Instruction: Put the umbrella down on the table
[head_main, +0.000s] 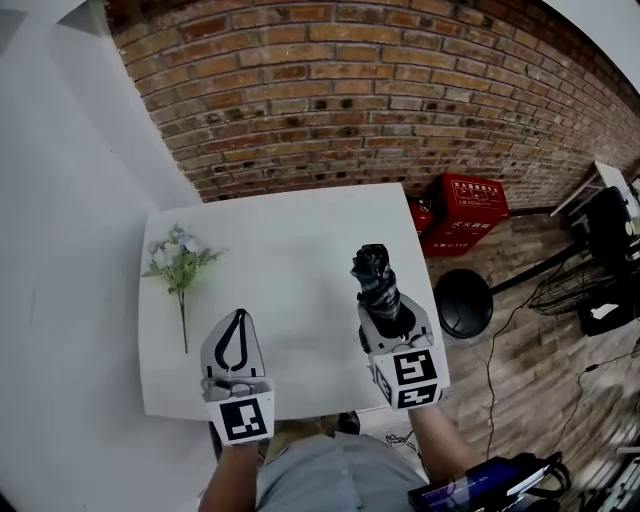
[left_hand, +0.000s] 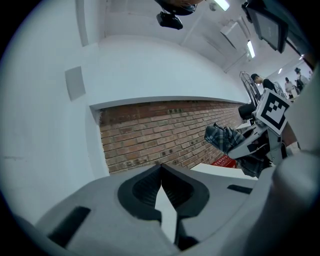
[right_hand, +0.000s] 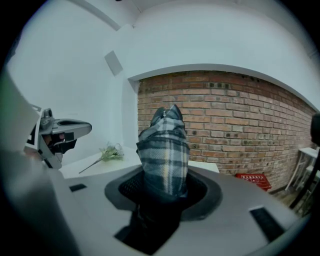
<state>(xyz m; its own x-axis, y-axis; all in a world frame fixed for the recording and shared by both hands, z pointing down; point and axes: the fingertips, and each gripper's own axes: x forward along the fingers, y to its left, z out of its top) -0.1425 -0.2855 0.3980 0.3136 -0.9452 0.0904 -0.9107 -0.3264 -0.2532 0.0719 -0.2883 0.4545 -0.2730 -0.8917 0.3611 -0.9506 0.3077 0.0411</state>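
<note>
**One umbrella (head_main: 375, 275) clamped in the right gripper (head_main: 386, 318), over the table (head_main: 290, 240)**

The folded plaid umbrella stands between the right gripper's jaws. They are closed on its lower part, and its bunched top pokes out past the tips. In the head view it sits over the right side of the white table, near the right edge. No view shows it touching the tabletop. The right gripper tilts a little downward toward the brick wall (head_main: 350, 90).

The left gripper (head_main: 239, 318) is beside it, over the table's near edge, well apart from the umbrella. Its jaws are together at the tips with only a small hollow behind them, and nothing is between them. It points level toward the wall.

A sprig of flowers (head_main: 178, 260) lies flat on the table's left side, stem toward the person, just beyond the left gripper and apart from it. On the floor past the table's far right corner, a red box (head_main: 468, 210) stands against the wall.
</note>
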